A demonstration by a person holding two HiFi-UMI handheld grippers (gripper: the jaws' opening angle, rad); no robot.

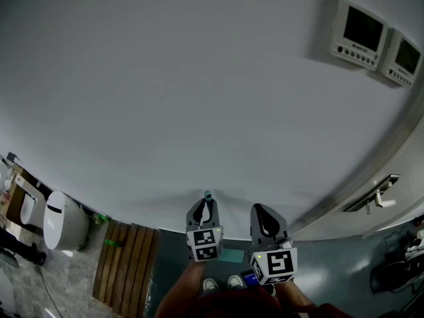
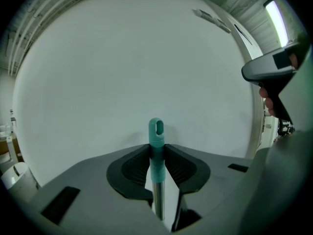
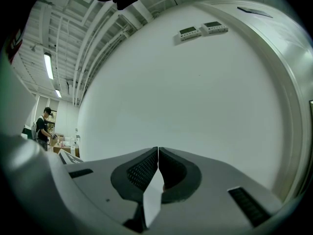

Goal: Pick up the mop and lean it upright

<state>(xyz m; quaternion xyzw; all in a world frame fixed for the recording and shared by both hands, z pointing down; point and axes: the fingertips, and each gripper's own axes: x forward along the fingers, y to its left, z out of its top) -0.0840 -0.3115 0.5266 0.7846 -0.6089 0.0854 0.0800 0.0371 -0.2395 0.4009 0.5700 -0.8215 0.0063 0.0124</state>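
Teal plastic cap: the top end of the mop. It is rounded and smooth, with an oval hanging slot through it. It stands upright close in front of the wall and pokes up above the jaws.
Mop shaft: a polished metal tube running straight down from the cap. Its lower end is out of view.
Left gripper: a grey shell with black ribbed pads. The pads press on the teal sleeve from both sides, pinching it. In the head view the cap tip shows just past it.
Right gripper: the same grey shell with black dimpled pads. The pads are pressed together tip to tip with nothing between them. It is held just beside the left one.
Marker cubes: white faces with black square patterns.
Wall: plain matt white.
Wall panels: two white rectangular boxes with dark screens and a row of small buttons. A line of print sits under each screen, probably a brand, but too small to read.
Door handle: a metal lever at the right.
Slatted board: brown wooden slats on the floor at the left, near a rounded white container.
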